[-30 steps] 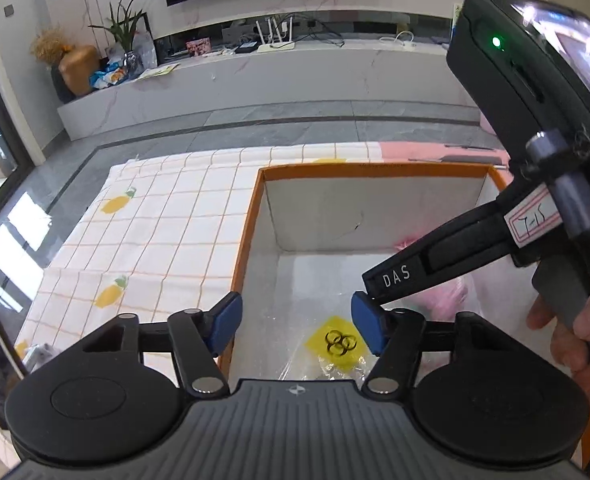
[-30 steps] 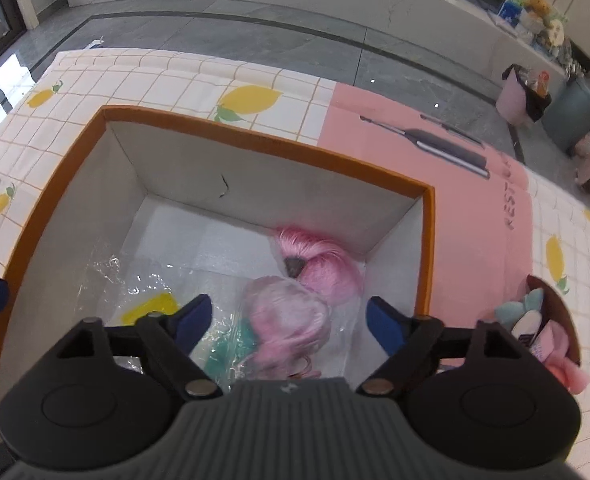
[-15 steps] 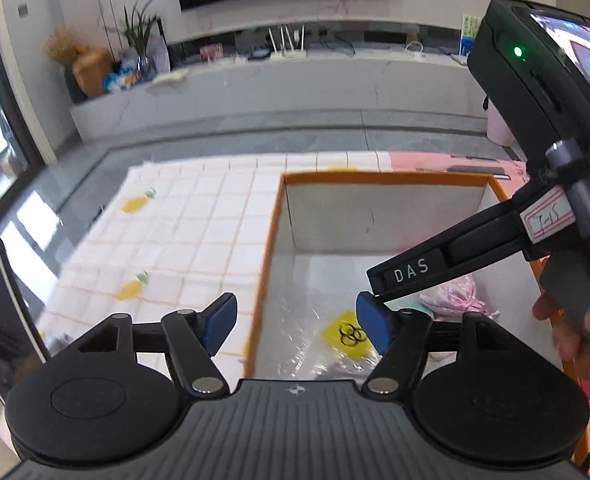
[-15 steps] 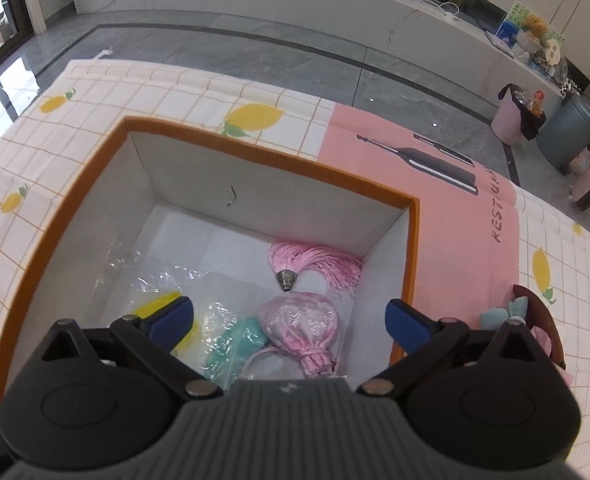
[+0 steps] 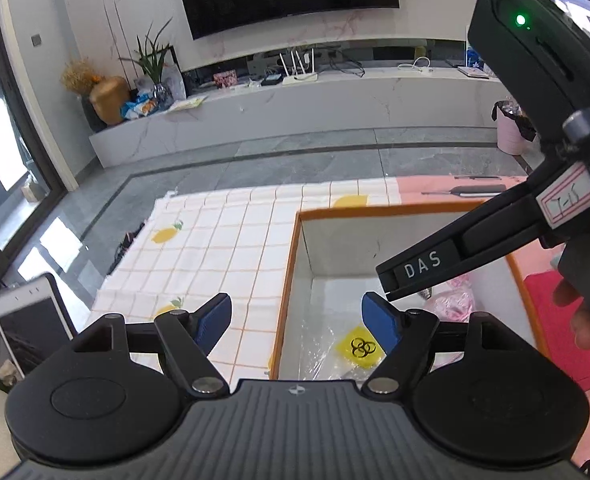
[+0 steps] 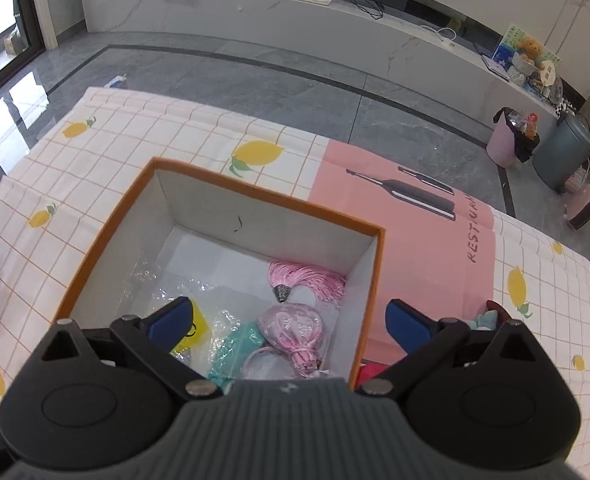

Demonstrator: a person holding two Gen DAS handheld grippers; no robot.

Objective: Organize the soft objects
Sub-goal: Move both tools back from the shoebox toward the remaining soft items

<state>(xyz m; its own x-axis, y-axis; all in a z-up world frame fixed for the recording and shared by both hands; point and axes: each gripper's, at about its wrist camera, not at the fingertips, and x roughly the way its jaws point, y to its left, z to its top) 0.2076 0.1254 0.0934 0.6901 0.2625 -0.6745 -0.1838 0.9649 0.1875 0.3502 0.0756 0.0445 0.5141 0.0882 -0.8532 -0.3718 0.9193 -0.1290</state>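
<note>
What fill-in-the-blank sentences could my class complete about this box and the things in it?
1. The box has an ____ rim.
2. The pink pouch lies ____ the box.
3. The tassel beside it is ____.
4. The tablecloth is printed with yellow ____.

Missing words: orange; inside; pink; lemons
</note>
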